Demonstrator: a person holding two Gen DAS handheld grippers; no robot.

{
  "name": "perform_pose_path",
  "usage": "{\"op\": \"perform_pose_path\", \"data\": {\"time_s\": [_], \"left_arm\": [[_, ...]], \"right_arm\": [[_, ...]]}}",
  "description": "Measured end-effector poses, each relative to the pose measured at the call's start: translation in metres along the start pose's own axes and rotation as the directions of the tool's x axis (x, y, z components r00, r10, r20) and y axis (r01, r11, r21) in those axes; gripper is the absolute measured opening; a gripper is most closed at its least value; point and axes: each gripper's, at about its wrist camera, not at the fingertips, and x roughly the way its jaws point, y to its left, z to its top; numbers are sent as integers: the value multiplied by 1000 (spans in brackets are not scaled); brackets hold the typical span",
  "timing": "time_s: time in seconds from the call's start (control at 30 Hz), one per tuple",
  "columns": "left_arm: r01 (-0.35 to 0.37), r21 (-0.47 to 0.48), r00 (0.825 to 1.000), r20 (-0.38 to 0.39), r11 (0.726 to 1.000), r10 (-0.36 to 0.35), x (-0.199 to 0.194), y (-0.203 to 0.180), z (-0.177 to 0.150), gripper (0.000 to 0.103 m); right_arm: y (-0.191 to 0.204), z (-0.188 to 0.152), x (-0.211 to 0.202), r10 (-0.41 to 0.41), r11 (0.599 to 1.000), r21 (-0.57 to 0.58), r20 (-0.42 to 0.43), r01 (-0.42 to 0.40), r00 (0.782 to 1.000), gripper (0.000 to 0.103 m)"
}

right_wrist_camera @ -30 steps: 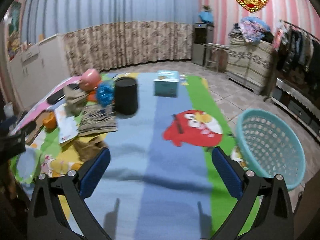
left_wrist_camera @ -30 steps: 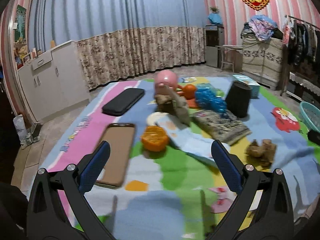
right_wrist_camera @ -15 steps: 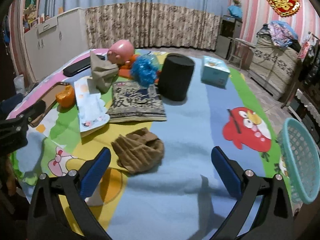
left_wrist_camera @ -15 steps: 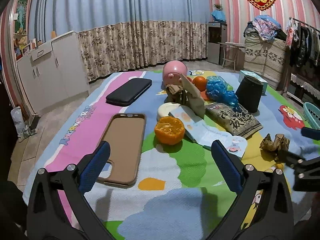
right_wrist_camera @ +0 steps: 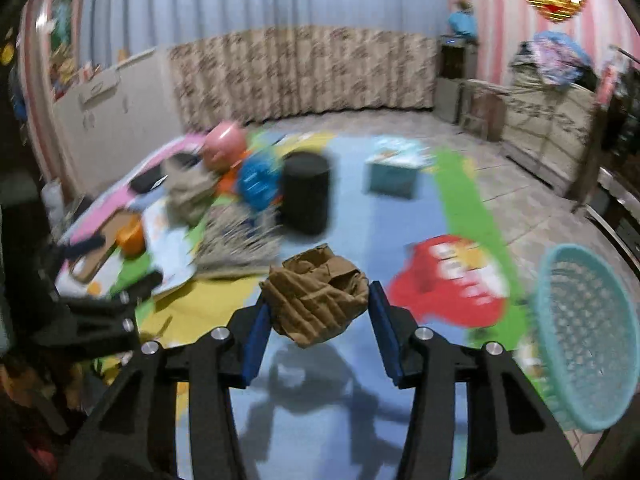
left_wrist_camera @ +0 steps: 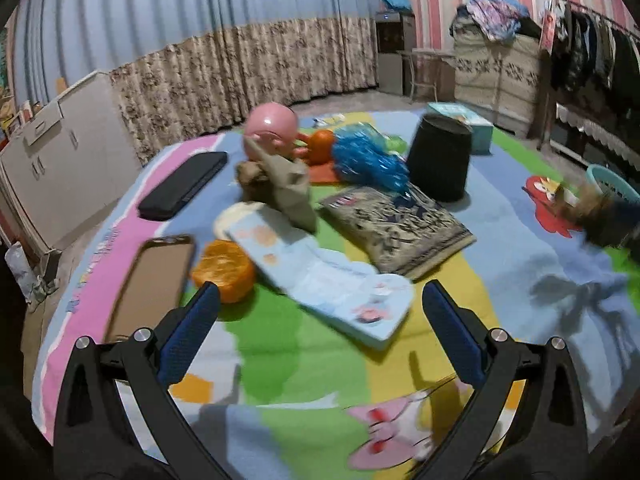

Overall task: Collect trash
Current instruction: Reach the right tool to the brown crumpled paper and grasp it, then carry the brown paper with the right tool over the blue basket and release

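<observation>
Right wrist view showed the right tongs [right_wrist_camera: 318, 316], jaws just closing, pinching the crumpled paper [right_wrist_camera: 316, 296] above the mat [right_wrist_camera: 352, 216], presumably bound for the basket [right_wrist_camera: 588, 336] at the mat's right edge. Left tongs [left_wrist_camera: 320, 332] gaped empty over a booklet [left_wrist_camera: 320, 276], orange [left_wrist_camera: 224, 268] beside.

Black speaker [left_wrist_camera: 439, 162], pink piggy bank [left_wrist_camera: 271, 128], two phones [left_wrist_camera: 182, 184] on cartoon mat [left_wrist_camera: 304, 360].
</observation>
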Motion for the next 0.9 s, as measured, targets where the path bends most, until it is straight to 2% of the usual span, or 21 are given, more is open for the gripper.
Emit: {"op": "perform_pose_path", "data": {"time_s": [0.07,0.13,0.17,0.33,0.4,0.47,0.53,0.6,0.7,0.9], "left_arm": [[-5,19,1000,-25,1000,6,7,-11,-1,98],[-69,90,995,-59,994,74,17,-27,-2,91],[-73,104,994,-70,992,81,19,-30,-2,87],[-54,96,988,-137,994,67,30,-26,3,78],[-49,96,988,-143,994,62,32,-27,4,68],[-47,105,988,-139,993,61,32,-30,4,57],[-43,110,989,-135,993,58,33,-31,4,38],[-49,114,990,-124,992,63,31,-32,3,29],[-66,141,993,-91,988,80,25,-36,2,19],[-89,149,996,-18,985,92,0,-37,12,6]], "right_arm": [[-28,4,-11,-23,998,65,22,21,1000,47],[-55,2,-19,-46,990,132,28,42,999,47],[-67,1,-22,-59,986,157,29,54,998,47],[-102,-6,-28,-103,969,227,27,94,994,47],[-109,-7,-30,-101,964,249,31,91,994,47],[-113,-7,-31,-92,962,262,39,78,995,47],[-111,-6,-32,-91,964,253,47,76,995,47],[-106,-6,-34,-91,969,237,53,76,994,47],[-103,-6,-36,-90,972,225,60,74,994,47],[-109,-7,-42,-81,969,240,81,59,993,47]]}}
